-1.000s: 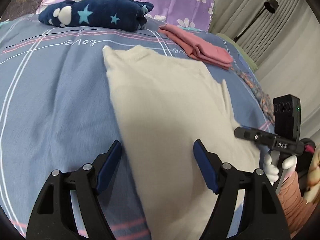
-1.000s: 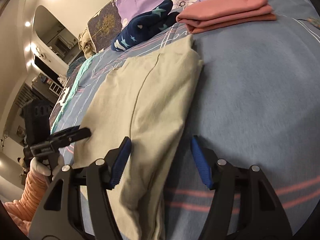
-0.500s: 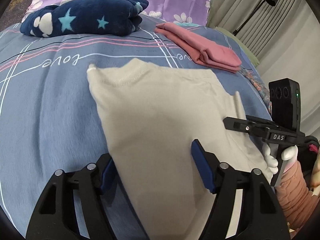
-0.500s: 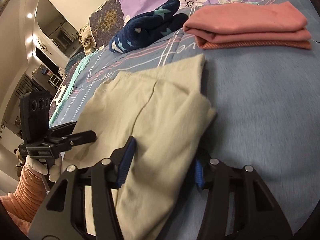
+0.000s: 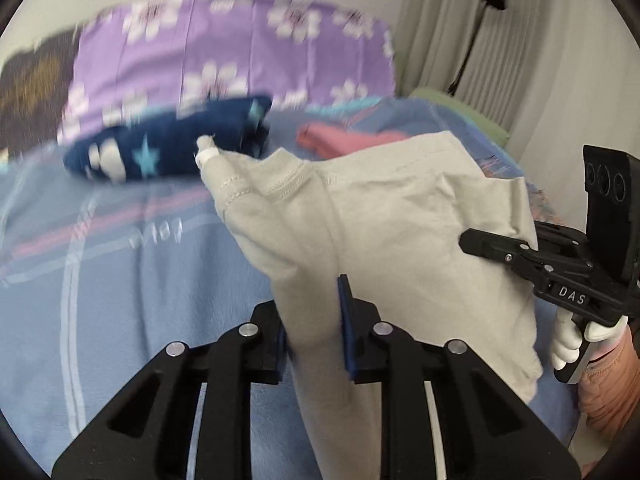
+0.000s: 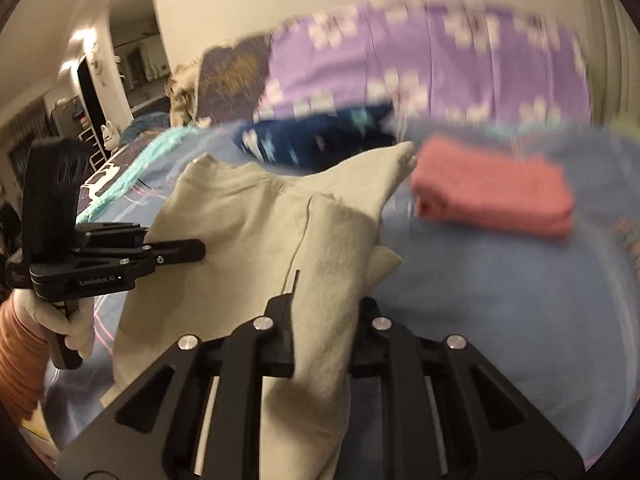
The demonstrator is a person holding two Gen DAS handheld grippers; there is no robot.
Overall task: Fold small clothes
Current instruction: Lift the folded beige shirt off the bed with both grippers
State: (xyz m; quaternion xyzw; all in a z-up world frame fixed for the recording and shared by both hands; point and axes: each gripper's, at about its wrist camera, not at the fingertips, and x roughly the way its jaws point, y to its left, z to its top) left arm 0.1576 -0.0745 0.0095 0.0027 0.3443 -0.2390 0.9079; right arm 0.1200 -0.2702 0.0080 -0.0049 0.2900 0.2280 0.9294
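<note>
My left tongs (image 5: 314, 330) and right tongs (image 6: 322, 322) have just closed, each pinching the beige shirt (image 5: 384, 220) between them above the bed (image 5: 132, 288); pink stack (image 6: 494, 196) lies beyond.

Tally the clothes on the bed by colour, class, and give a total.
Beige: 1, the shirt held up by both grippers
Navy with stars: 1, a folded piece
Pink: 1, a folded piece
Total: 3
</note>
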